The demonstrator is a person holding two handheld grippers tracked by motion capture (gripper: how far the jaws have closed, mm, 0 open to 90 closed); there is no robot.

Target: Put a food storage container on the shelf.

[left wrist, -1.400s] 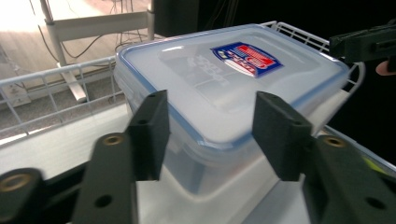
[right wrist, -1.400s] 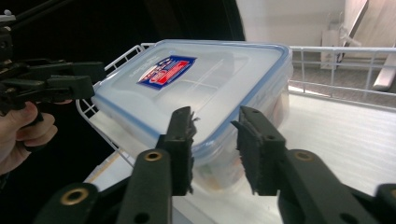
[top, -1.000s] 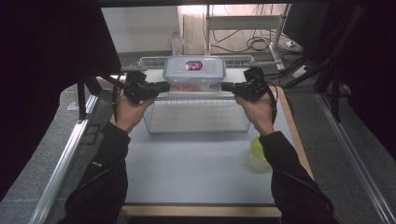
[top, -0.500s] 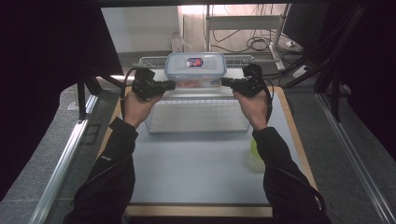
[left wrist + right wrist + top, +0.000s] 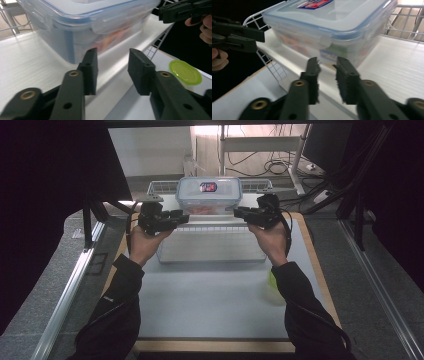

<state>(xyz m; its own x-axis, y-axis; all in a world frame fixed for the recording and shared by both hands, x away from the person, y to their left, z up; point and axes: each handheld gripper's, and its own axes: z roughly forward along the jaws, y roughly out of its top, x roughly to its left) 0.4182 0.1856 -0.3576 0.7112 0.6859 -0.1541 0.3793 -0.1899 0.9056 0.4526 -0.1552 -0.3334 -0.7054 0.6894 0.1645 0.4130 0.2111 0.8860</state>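
Clear plastic container (image 5: 208,195) with a blue-edged clip lid sits on the white shelf (image 5: 32,65) of a wire rack (image 5: 212,240) at the far side of the counter (image 5: 210,295); red-and-blue label on its lid; coloured contents show blurred through the wall; my left gripper (image 5: 181,214) is just beside its left end, jaws apart, nothing between them; my right gripper (image 5: 241,212) is just beside its right end, jaws parted by a narrower gap, also empty; neither touches the container; green lid (image 5: 185,72) lies on the counter near my right forearm.
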